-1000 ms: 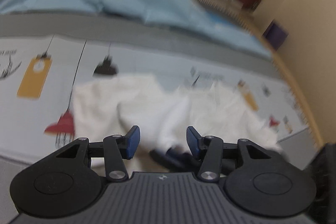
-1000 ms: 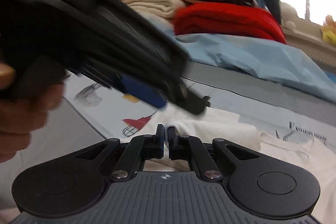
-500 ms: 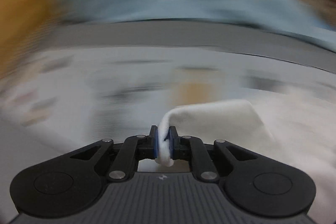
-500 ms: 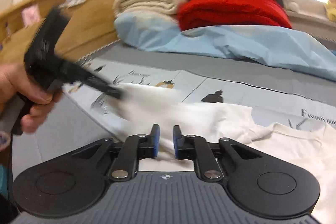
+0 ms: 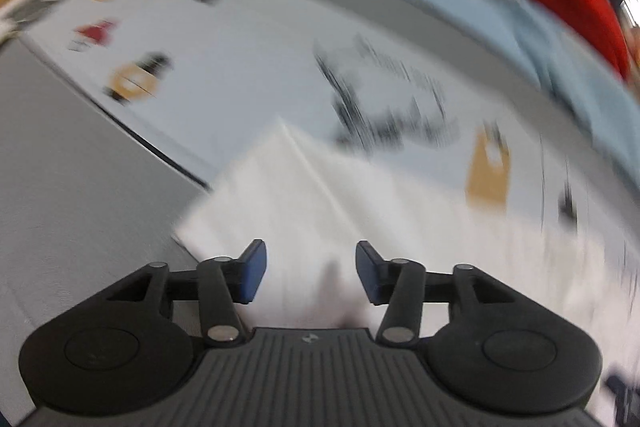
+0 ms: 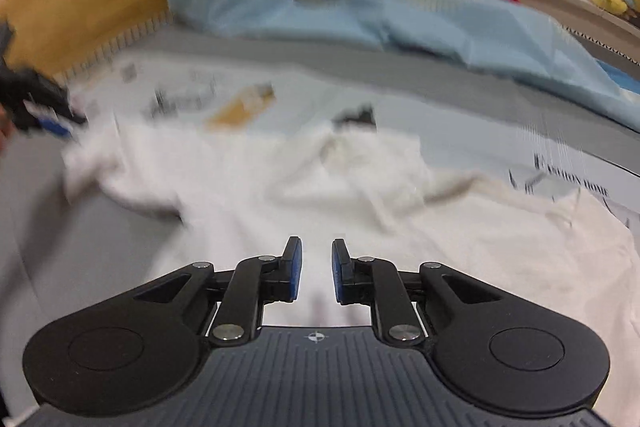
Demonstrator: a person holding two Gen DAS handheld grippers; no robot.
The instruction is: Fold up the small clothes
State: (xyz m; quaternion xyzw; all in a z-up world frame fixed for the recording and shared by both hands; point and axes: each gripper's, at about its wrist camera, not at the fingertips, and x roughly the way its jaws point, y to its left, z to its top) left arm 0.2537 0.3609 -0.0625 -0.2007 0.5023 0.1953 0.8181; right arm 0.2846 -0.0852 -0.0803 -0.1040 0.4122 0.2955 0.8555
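Underneath, printed sheet (image 6: pixel 460 131) covers grey bed (image 6: pixel 440 67).

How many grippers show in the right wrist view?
2. The right gripper fills the bottom centre, over the white garment. The left gripper sits blurred at the left edge, by the garment's far-left corner. Nothing is between either pair of pads.

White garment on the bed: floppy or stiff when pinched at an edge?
Likely floppy: the white garment lies rumpled, with soft folds and creases. Probably light, since it looks like thin fabric. It may drag and bunch on the printed sheet rather than slide flat.
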